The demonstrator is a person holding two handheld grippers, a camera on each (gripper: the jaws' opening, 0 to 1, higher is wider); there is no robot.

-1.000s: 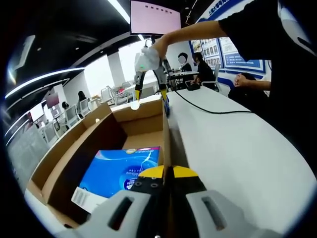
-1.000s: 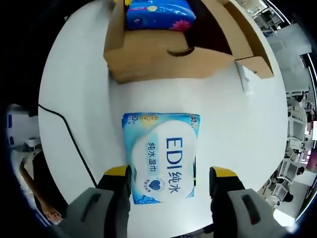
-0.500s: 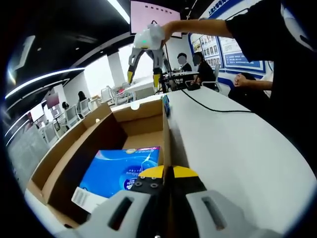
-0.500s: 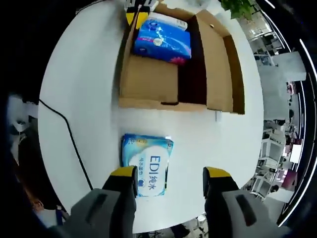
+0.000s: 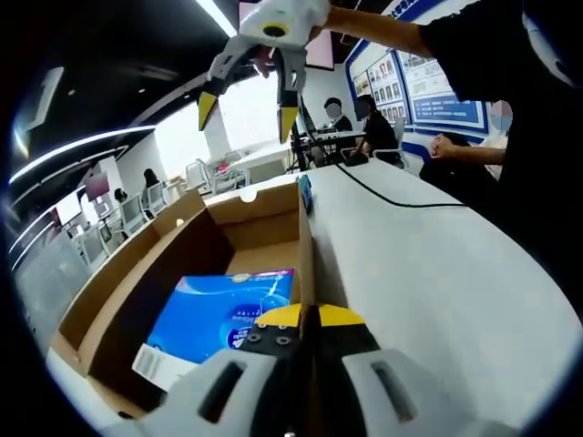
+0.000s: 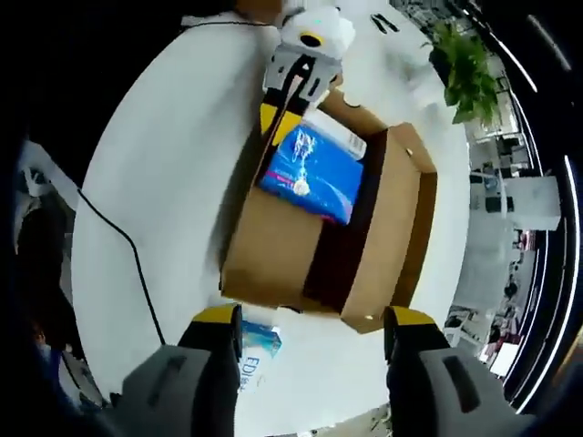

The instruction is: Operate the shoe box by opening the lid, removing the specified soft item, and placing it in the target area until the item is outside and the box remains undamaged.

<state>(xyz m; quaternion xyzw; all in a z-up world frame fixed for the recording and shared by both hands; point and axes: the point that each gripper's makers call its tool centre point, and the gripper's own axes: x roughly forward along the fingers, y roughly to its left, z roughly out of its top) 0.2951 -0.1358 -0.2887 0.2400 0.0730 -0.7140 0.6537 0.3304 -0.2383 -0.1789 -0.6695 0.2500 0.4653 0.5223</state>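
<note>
Lid open; wipes pack (image 6: pixel 258 346) lies on worktop (image 6: pixel 164 200) outside shoe box (image 6: pixel 273 264). Right claw (image 6: pixel 310 320) apart, empty. Left claw (image 5: pixel 301 316) clamped on box wall. Blue pack (image 6: pixel 312 162) inside

Open-plan office: rows of grey desk chairs (image 5: pixel 137 211), ceiling strip lights (image 5: pixel 77 146), blue wall noticeboards (image 5: pixel 428 86), potted green plant (image 6: pixel 469 77).

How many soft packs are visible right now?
2: a blue pack lying inside the open shoe box, and a light blue wipes pack on the white table just outside it. Others may be hidden.
</note>
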